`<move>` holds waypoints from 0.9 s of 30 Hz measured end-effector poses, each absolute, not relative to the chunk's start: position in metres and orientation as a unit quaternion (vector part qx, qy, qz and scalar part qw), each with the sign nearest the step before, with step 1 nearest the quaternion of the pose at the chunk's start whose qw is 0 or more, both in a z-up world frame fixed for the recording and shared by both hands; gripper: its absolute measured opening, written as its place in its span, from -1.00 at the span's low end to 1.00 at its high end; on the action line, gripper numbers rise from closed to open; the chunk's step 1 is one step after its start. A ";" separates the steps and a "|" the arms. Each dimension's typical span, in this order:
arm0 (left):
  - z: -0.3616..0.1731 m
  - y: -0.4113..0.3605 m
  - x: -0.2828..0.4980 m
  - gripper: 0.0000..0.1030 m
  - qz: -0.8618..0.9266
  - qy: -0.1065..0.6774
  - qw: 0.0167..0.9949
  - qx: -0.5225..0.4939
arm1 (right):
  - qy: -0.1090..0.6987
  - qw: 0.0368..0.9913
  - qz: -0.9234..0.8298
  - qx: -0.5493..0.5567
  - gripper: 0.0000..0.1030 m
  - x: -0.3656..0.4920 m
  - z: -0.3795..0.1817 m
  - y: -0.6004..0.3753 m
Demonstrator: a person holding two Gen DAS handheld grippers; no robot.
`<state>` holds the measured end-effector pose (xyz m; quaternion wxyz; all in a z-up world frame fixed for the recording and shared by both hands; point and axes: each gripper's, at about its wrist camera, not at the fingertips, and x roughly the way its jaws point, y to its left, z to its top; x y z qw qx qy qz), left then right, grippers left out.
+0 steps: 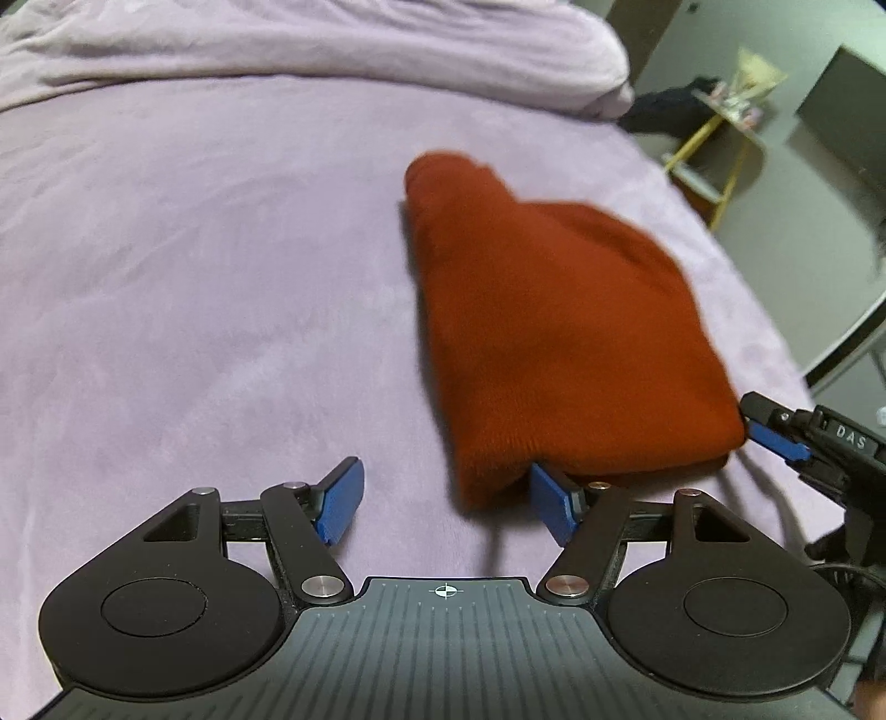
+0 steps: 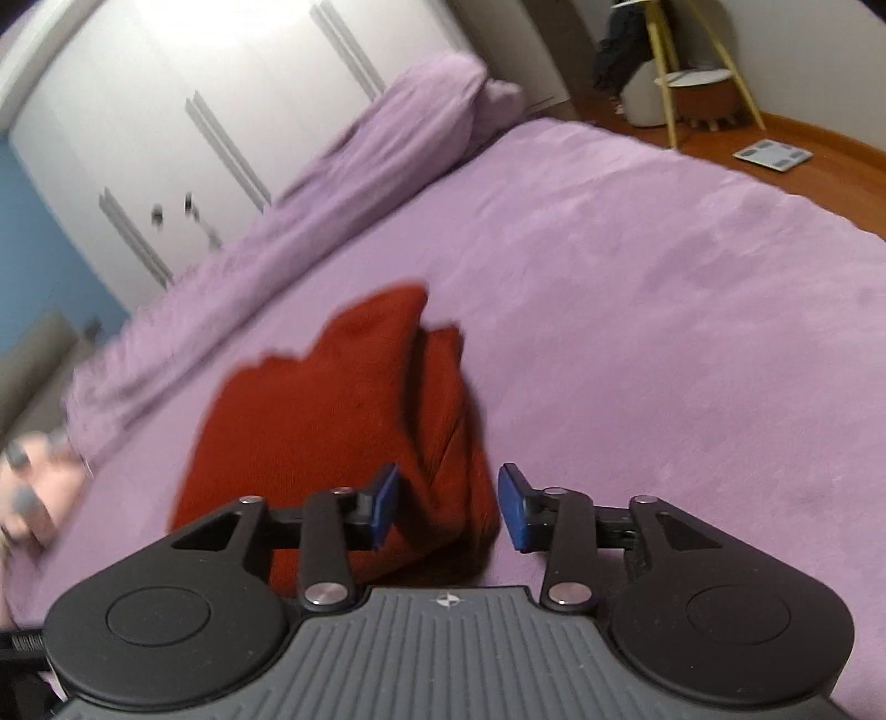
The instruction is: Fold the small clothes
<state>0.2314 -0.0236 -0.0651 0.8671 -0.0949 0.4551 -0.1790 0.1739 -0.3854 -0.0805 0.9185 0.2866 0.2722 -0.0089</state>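
A folded rust-red knit garment (image 1: 554, 332) lies on the purple bed cover (image 1: 194, 277), right of centre in the left wrist view. My left gripper (image 1: 448, 504) stands open at the garment's near left corner, with its right pad (image 1: 551, 507) against the cloth edge and its left pad over bare cover. My right gripper (image 1: 775, 437) shows at the garment's near right corner. In the right wrist view the right gripper (image 2: 448, 507) is open, with the garment's (image 2: 332, 399) layered edge lying loose between its blue pads (image 2: 512, 507).
A bunched purple duvet (image 1: 277, 44) runs along the bed's far side. White wardrobe doors (image 2: 194, 111) stand beyond it. A yellow-legged stand (image 2: 681, 72) and a scale (image 2: 772, 155) are on the floor past the bed's right edge. A blurred hand (image 2: 27, 493) is at the left.
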 end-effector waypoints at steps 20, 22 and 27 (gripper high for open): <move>-0.058 -0.033 0.267 0.46 -0.201 0.436 0.868 -0.129 | 0.291 0.938 0.035 0.185 -0.78 0.251 -0.062 -0.359; -0.061 -0.033 0.270 0.46 -0.201 0.437 0.867 -0.133 | 0.331 0.935 0.007 0.131 -0.75 0.259 -0.081 -0.350; -0.065 -0.024 0.271 0.46 -0.194 0.450 0.859 -0.145 | 0.318 0.935 0.016 0.157 -0.58 0.255 -0.081 -0.363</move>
